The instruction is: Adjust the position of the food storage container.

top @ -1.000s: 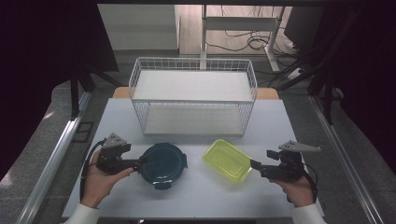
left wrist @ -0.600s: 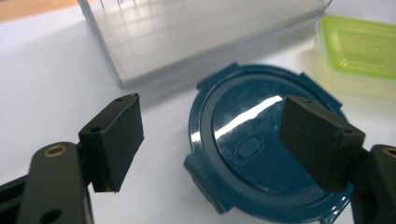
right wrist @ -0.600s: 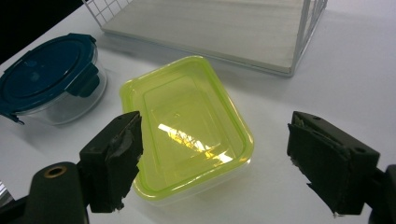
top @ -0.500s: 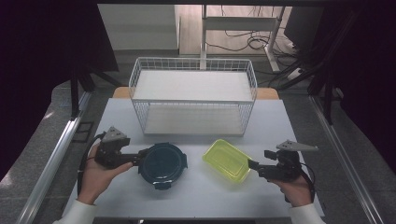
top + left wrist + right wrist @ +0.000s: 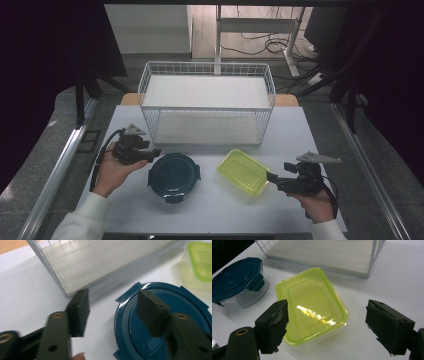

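Blue-lidded round container (image 5: 173, 176) sits just right of the left gripper (image 5: 152, 152); white tabletop (image 5: 210, 215) lies bare nearer the person. Left gripper view: jaws, half-wide and lately closing, straddle its rim. Right gripper view: wide jaws flank the yellow-green lidded box (image 5: 312, 306), contents indiscernible.

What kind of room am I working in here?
Likely a lab or test workspace, not a kitchen: a white table bearing a wire basket and two food containers, loose cables on the floor, and dark curtains around.
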### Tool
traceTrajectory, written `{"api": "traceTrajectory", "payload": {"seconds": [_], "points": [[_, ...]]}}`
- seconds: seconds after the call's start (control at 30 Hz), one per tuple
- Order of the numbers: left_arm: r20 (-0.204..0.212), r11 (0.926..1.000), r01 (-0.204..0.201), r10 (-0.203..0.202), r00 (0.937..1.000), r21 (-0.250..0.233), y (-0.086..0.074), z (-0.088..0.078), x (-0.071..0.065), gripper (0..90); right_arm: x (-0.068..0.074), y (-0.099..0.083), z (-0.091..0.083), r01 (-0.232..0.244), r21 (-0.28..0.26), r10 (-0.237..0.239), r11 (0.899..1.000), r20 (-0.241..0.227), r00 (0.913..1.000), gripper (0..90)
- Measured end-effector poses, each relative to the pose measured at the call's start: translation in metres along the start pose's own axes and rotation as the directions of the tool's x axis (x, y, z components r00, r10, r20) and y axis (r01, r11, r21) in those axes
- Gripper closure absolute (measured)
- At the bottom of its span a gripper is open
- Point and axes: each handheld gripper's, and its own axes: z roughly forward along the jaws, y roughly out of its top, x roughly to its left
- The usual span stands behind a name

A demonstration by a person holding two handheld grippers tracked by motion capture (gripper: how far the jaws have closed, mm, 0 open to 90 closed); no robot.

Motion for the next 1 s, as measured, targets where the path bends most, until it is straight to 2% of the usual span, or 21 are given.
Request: {"api": "traceTrajectory", "payload": {"seconds": [0.17,0.3,0.47,0.57,0.73,0.77,1.0], "points": [[0.01,0.9983,-0.003,0.002,0.9999,0.058,0.002,0.015,0.01,71.8,-0.001,-0.001,0.0,-0.003,0.001,0.003,1.0,0.005,1.0,18.5],[0.021,0.9945,-0.035,0.033,0.9992,0.099,0.004,0.03,0.013,84.4,-0.001,-0.001,0.004,-0.001,0.012,0.001,1.0,0.003,1.0,18.5],[0.043,0.9846,-0.08,0.074,0.9964,0.156,0.006,0.045,0.013,87.2,-0.002,-0.002,0.007,0.005,0.016,-0.005,1.0,0.003,1.0,18.5],[0.036,0.9796,-0.089,0.083,0.9959,0.18,0.008,0.053,0.014,88.9,-0.002,-0.002,0.007,0.005,0.016,-0.005,1.0,0.005,1.0,18.5],[0.085,0.969,-0.116,0.1,0.9914,0.218,0.008,0.064,0.01,90.0,-0.002,-0.003,0.006,0.007,0.017,-0.007,1.0,0.007,1.0,18.5],[0.073,0.9655,-0.128,0.114,0.9908,0.227,0.008,0.065,0.008,90.0,-0.002,-0.003,0.006,0.006,0.016,-0.007,1.0,0.008,0.9999,18.5],[0.074,0.9612,-0.15,0.136,0.9879,0.232,0.009,0.066,0.006,90.0,-0.004,-0.004,0.007,-0.001,0.016,0.001,1.0,0.01,0.9999,18.5]]}}
